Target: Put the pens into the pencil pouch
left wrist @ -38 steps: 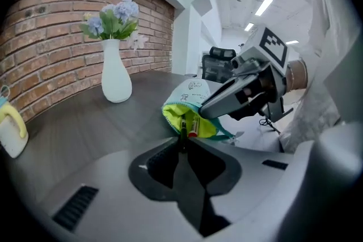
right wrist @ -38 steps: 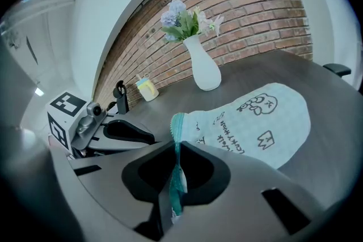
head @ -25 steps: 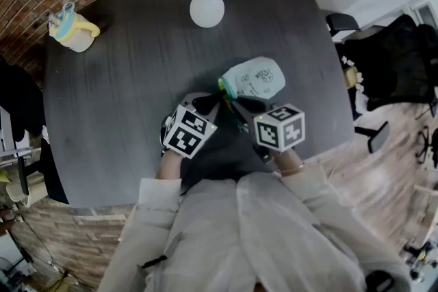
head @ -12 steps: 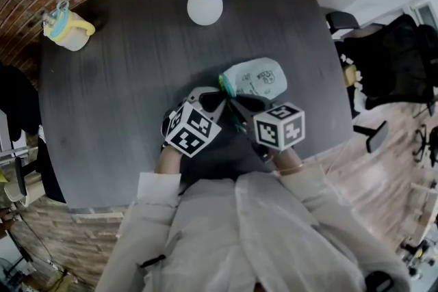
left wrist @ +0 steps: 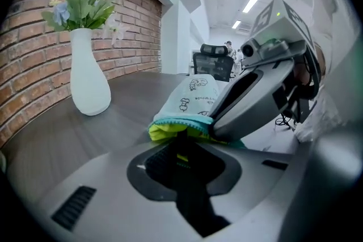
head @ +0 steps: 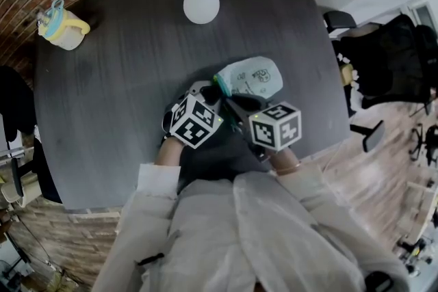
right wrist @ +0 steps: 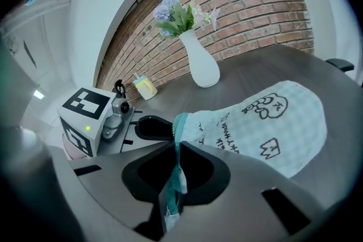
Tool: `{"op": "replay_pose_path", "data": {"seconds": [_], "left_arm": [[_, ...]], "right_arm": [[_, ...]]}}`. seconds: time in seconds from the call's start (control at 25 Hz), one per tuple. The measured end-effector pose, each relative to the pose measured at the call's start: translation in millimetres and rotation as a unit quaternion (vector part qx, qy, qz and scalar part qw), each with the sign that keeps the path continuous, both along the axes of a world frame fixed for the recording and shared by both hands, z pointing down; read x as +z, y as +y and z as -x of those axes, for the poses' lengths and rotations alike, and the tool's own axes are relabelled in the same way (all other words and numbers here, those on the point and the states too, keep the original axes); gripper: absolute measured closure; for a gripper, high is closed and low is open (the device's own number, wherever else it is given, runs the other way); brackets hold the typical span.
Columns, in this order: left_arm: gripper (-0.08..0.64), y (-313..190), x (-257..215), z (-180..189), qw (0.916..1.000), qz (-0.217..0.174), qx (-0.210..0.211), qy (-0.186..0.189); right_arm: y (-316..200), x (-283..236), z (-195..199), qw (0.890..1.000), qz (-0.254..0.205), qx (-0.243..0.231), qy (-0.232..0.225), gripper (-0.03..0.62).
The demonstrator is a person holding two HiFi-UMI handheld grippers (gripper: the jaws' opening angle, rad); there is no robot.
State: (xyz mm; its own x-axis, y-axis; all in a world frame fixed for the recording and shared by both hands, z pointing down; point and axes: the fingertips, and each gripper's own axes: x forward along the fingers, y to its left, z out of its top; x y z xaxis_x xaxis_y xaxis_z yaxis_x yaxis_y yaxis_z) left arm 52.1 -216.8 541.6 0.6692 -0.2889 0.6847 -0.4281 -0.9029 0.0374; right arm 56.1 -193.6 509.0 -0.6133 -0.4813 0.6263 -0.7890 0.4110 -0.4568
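Observation:
The pale mint pencil pouch (head: pixel 250 76) with cartoon prints lies on the dark table, its mouth towards me. My right gripper (head: pixel 231 106) is shut on the pouch's teal zip edge (right wrist: pixel 173 178) and holds the mouth up. My left gripper (head: pixel 205 94) is shut on a dark pen (left wrist: pixel 182 161) with a green mark. The pen's tip is at the pouch's yellow-lined mouth (left wrist: pixel 176 132). In the right gripper view, one black finger (right wrist: pixel 152 127) of the left gripper rests at the pouch (right wrist: pixel 266 122) opening. How far the pen reaches inside is hidden.
A white vase (head: pixel 200 5) of flowers stands at the table's far side. A yellow cup (head: pixel 61 27) sits at the far left corner. A black office chair (head: pixel 383 58) stands off the table's right edge. The table's near edge (head: pixel 102 205) runs just before my sleeves.
My left gripper has slid right towards the pouch's mouth and rolled a little, bringing the pen up to the opening. The right gripper and pouch have stayed put.

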Motion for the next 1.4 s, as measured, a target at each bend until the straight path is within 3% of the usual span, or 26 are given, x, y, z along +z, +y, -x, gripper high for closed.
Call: {"op": "replay_pose_path", "data": {"seconds": [0.32, 0.52, 1.12, 1.4], "left_arm": [[0.508, 0, -7, 2, 0.9998, -0.001, -0.014, 0.013], [0.509, -4, -23, 16, 0.9977, -0.01, -0.053, 0.04], [0.509, 25, -37, 58, 0.9919, 0.001, -0.115, 0.055], [0.509, 43, -56, 59, 0.988, 0.014, -0.125, 0.089]], "right_arm": [[-3, 3, -3, 1.0, -0.008, 0.013, 0.016, 0.563], [-2, 5, -2, 0.999, -0.012, 0.011, 0.042, 0.563], [2, 12, 2, 0.996, -0.031, 0.007, 0.082, 0.56], [15, 11, 4, 0.995, -0.034, -0.006, 0.089, 0.486]]}}
